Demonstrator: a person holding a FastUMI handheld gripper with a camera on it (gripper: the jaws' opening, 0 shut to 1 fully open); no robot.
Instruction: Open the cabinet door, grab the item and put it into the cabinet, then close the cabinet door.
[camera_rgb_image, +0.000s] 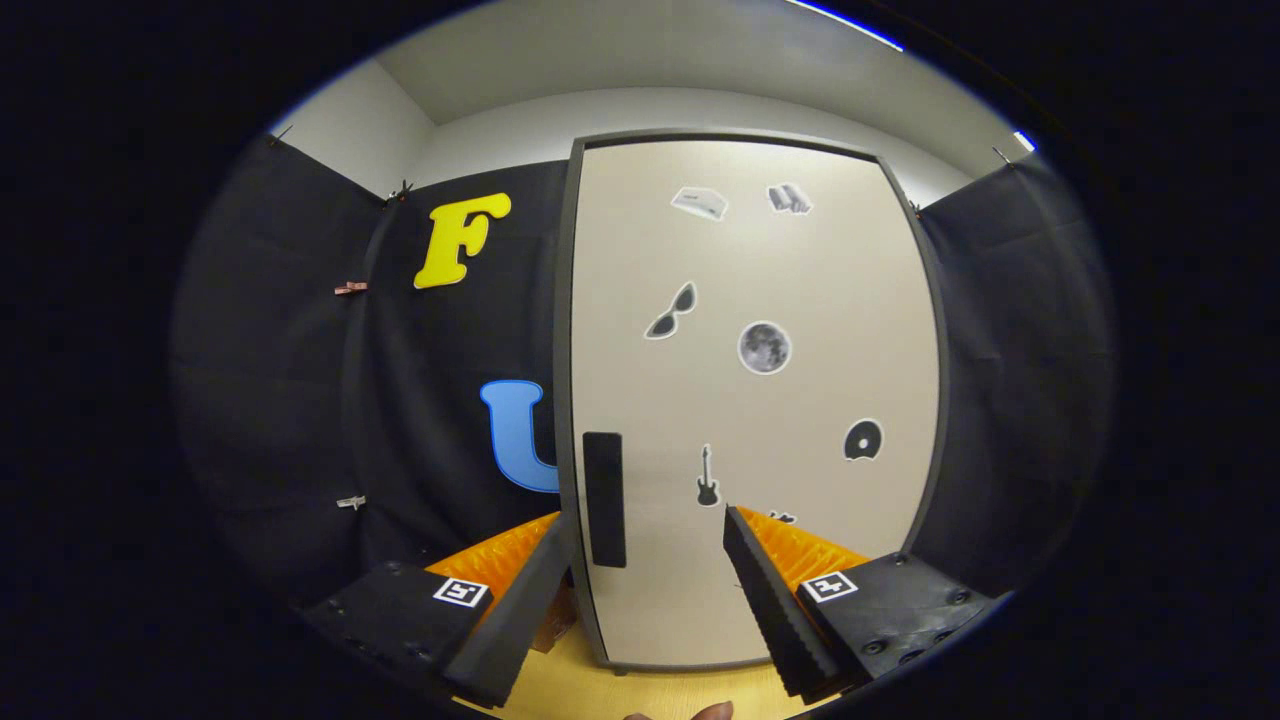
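Cabinet door (750, 400), smooth, pale and closed, bears a flat rectangular handle (604, 498); gripper (648, 527) fingers spread apart, holding nothing.

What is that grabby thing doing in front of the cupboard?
A person is holding a gripper up to a small cabinet. Its fingers are spread open with nothing between them. The cabinet door, covered in stickers, is closed. Its dark handle sits just ahead of the fingers, near the left one. The cabinet stands on a wooden table. So the door has not been opened yet.
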